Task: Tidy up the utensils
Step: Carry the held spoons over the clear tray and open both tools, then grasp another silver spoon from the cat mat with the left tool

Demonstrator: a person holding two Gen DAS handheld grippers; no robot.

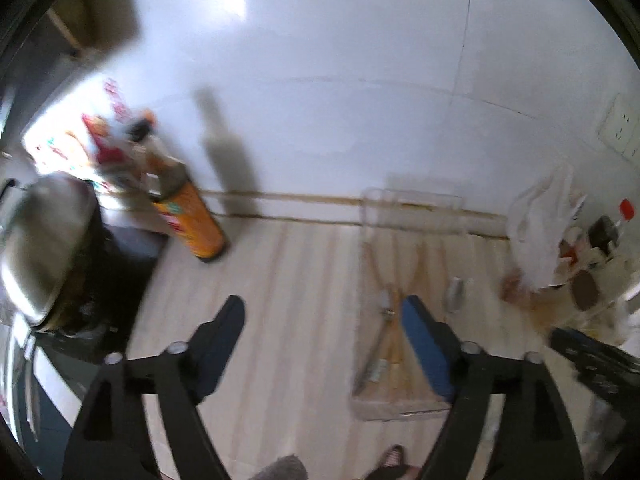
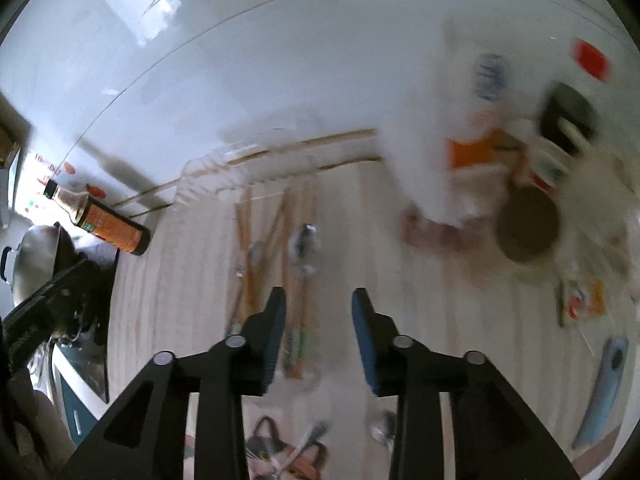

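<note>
Both grippers, L [image 1: 322, 312] wide and R [image 2: 319, 304] part-open, empty, over clear tray [image 1: 412, 208] w/ utensils.

My right finger [image 1: 420, 344] hides part of the clear tray [image 1: 404, 406]; the clutter [image 2: 532, 160] up right of my other jaws is smeared beyond naming.
</note>
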